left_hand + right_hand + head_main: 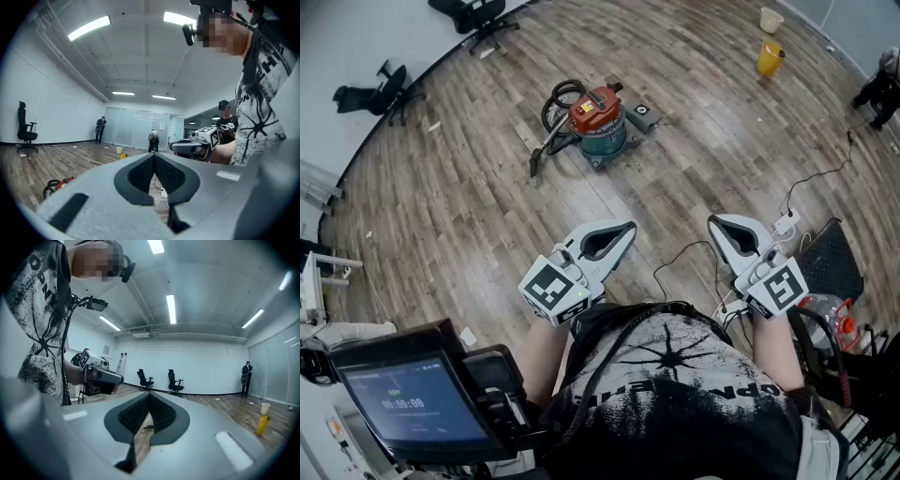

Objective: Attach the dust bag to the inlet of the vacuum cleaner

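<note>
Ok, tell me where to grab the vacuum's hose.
Probably the straight end of the hose, which juts out from the vacuum toward you. Come from above, across its length: it looks thin and lies clear on the floor, unlike the coil.

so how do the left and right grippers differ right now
The left gripper slants up and right in the head view; the right gripper slants up and left. The right gripper is beside a white power strip; the left gripper is farther from it. Both are shut, empty, and well short of the vacuum cleaner.
</note>
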